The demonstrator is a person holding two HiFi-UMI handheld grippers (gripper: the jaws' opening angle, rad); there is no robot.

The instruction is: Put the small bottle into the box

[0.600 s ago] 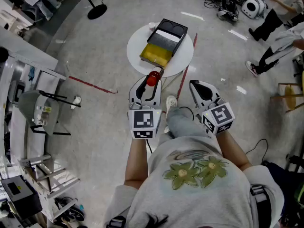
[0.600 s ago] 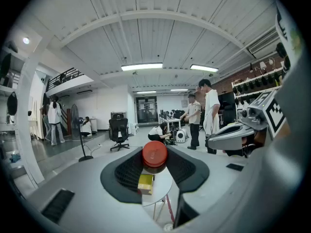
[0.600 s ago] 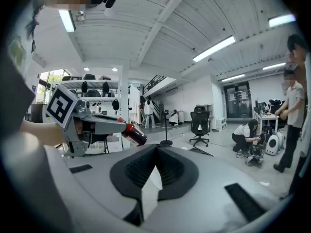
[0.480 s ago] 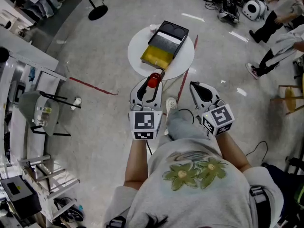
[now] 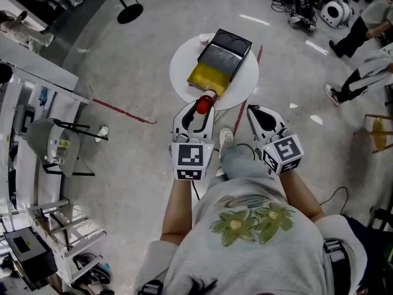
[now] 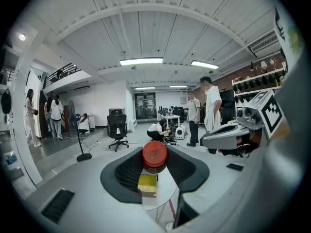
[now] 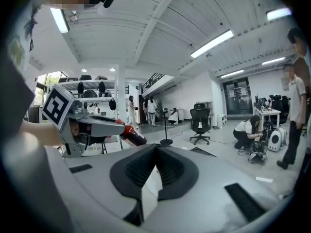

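A small dark bottle with a red cap [image 5: 202, 105] is clamped between the jaws of my left gripper [image 5: 198, 110], which is shut on it. In the left gripper view the bottle [image 6: 154, 155] stands cap-up between the pads. It hovers at the near rim of the round white table [image 5: 181, 72]. On that table lies the box [image 5: 221, 57], with a yellow near part and a dark far part. My right gripper [image 5: 255, 112] hangs to the right, short of the table. Its jaws [image 7: 156, 149] meet at the tips with nothing between them.
A small white cup [image 5: 204, 39] stands at the table's far left by the box. A red tape line [image 5: 120, 109] crosses the floor. Shelving [image 5: 43, 134] fills the left side. A round stand base [image 5: 130, 12] and people [image 5: 362, 35] occupy the far floor.
Both grippers have moved forward towards the table. The bottle's cap now sits at the table's near rim, closer to the yellow part of the box.
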